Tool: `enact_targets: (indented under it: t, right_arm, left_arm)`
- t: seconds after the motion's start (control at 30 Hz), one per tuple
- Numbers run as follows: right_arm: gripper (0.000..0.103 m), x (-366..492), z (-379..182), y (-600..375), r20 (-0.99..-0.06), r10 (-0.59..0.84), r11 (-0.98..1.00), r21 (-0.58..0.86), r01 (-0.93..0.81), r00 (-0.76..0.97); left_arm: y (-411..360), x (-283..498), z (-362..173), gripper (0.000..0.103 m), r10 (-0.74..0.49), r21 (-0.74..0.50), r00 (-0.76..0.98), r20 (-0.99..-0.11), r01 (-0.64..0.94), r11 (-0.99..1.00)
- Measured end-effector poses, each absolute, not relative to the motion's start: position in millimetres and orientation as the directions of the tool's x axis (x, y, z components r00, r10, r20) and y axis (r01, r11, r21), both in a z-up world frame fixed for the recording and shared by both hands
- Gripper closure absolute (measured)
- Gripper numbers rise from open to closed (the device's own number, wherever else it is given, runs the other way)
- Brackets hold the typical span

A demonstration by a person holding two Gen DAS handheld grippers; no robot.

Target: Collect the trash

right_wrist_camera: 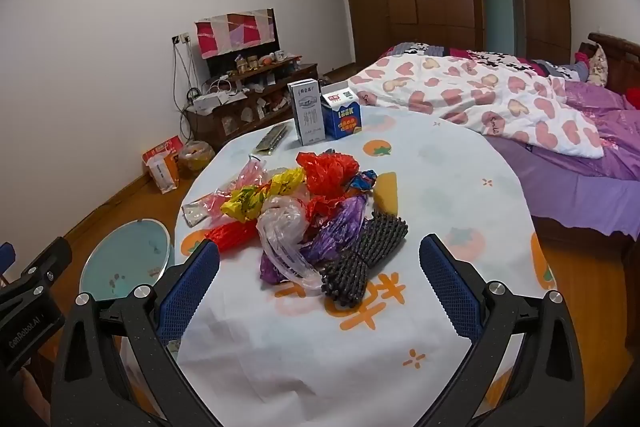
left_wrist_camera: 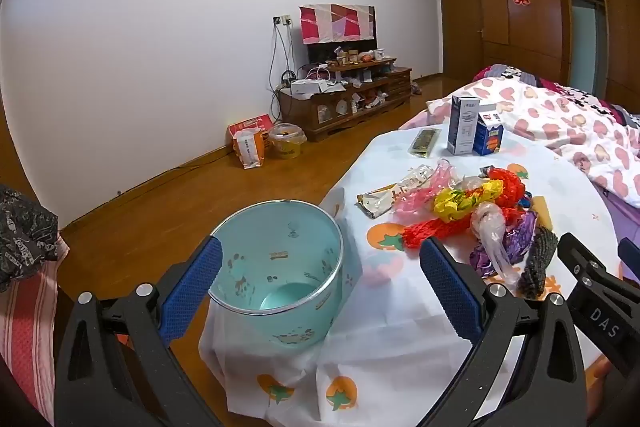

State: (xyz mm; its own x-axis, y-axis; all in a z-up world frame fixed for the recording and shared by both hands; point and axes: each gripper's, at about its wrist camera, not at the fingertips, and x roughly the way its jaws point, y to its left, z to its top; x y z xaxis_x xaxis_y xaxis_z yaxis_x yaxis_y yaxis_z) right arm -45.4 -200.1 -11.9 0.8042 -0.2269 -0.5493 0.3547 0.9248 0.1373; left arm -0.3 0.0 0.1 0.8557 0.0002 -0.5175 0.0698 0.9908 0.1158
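Looking through the left wrist camera, the left gripper (left_wrist_camera: 320, 281) stood with its jaws wide apart and held nothing. Between the two blue pads, a little toward the left one, was the pale green bin (left_wrist_camera: 280, 267), upright beside the table, its open mouth turned up and its inside empty; its side was printed with small cartoon figures. Beyond the right pad, on the white tablecloth (left_wrist_camera: 384, 311) with orange fruit prints, lay the trash pile (left_wrist_camera: 472, 215). It was a loose heap with its long axis running from near the right pad away and slightly to the right. It held a red net piece, a crumpled yellow wrapper, pink and clear plastic bags, a purple wrapper and a dark foam net. Further ahead two cartons (left_wrist_camera: 474, 129) stood upright. At the right edge, part of the right gripper (left_wrist_camera: 592, 279) was in view.

In the right wrist camera, the right gripper (right_wrist_camera: 320, 281) was also wide open and empty. The trash pile (right_wrist_camera: 304, 215) lay just ahead between its pads, not touching them. The dark foam net (right_wrist_camera: 360, 263) was the nearest piece, its long axis pointing away and to the right. The bin (right_wrist_camera: 124, 259) was beyond the left pad, lower than the table.
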Motion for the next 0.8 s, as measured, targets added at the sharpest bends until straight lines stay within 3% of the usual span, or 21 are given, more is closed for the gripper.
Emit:
enact_targets:
  t: [0.8]
  right_arm:
    - [0.005, -46.4, -13.9, -198.4, -0.549, -0.227, 0.925, 0.138, 0.355, 0.805]
  left_arm:
    - [1.8, -0.4, 1.6, 0.006, -0.020, 0.096, 0.844, -0.536, 0.084, 0.992]
